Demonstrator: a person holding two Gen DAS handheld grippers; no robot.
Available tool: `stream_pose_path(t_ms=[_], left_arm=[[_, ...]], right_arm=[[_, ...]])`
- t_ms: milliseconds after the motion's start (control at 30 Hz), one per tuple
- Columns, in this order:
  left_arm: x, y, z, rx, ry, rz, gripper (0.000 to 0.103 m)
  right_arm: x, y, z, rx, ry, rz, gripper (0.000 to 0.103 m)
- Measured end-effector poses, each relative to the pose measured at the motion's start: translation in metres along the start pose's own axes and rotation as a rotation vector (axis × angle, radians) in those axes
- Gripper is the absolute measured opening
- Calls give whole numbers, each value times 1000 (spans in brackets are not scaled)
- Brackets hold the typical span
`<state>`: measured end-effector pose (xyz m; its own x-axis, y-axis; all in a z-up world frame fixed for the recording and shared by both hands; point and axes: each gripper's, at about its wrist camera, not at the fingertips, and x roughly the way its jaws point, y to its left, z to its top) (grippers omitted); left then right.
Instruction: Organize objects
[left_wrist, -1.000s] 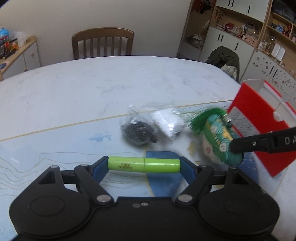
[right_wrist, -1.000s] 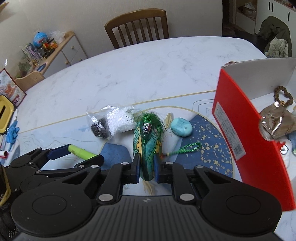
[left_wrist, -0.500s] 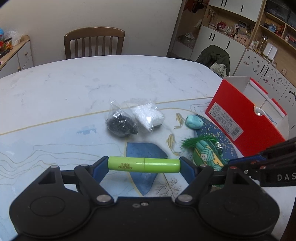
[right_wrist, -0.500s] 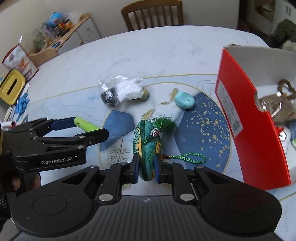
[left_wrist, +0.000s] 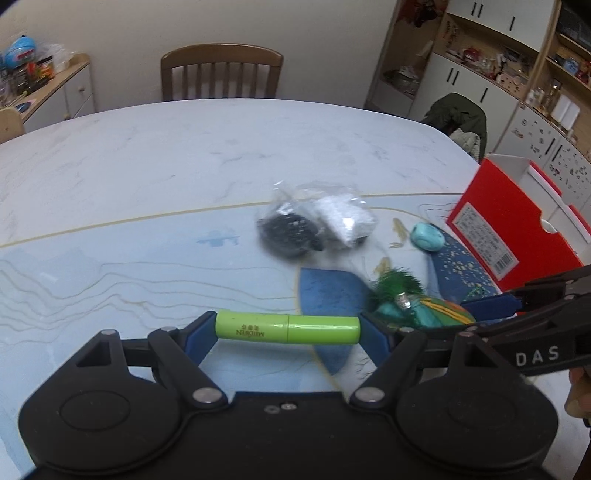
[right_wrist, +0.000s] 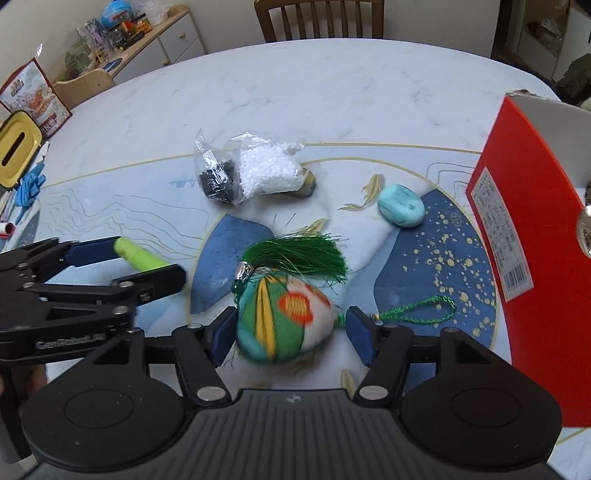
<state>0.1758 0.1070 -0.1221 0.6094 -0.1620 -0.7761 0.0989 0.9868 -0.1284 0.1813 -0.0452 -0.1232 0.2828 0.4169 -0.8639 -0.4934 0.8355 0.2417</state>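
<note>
Fingers of the left gripper (left_wrist: 287, 330) were spread as wide as the lime-green tube (left_wrist: 287, 329) was long and pinched it end to end, so that the tube lay crosswise between the blue pads, above the patterned table mat (left_wrist: 110, 280). The right gripper (right_wrist: 291, 330) stood wide open around the embroidered pouch (right_wrist: 284, 319): its left pad seemed to touch the pouch's side, though blur made that hard to tell, while its right pad stood clear of the pouch, just beside the knot of the green cord loop (right_wrist: 417, 312). The pouch's green tassel (right_wrist: 299, 254) fanned out on the far side of the pouch, away from the fingers. Beyond the pouch lay a clear bag of black and white granules (right_wrist: 251, 173), and to the pouch's far right a turquoise stone (right_wrist: 400, 210). A red box (right_wrist: 535, 236) stood open to the right of the pouch, at the mat's edge
</note>
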Motion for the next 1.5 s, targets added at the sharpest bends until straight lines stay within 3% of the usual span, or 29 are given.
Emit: stream_pose_path(t_ms=[67,100,233,667,1033,1500], left_arm=[[-1,3,-1,-5,2,5,80],[-1,4,-1,-7,2,6,80],[-4,5,-2,-11,-2,9,80],[-20,-16,13,-29,-18,-21,80],[-43,-75,36,21,-4,-46,80],[-60,-169,55,90,-39,-102,80]], right_arm=[[2,1,1,3,-6,2,63],[3,1,1,3,-7,8,57],[2,3,0,-12,-8,21,51],[-45,-7,1,-3,-56,55,50],[-110,-47,-1,-1,-105,116,50],[-182,-143,6,35,-235,84,50]])
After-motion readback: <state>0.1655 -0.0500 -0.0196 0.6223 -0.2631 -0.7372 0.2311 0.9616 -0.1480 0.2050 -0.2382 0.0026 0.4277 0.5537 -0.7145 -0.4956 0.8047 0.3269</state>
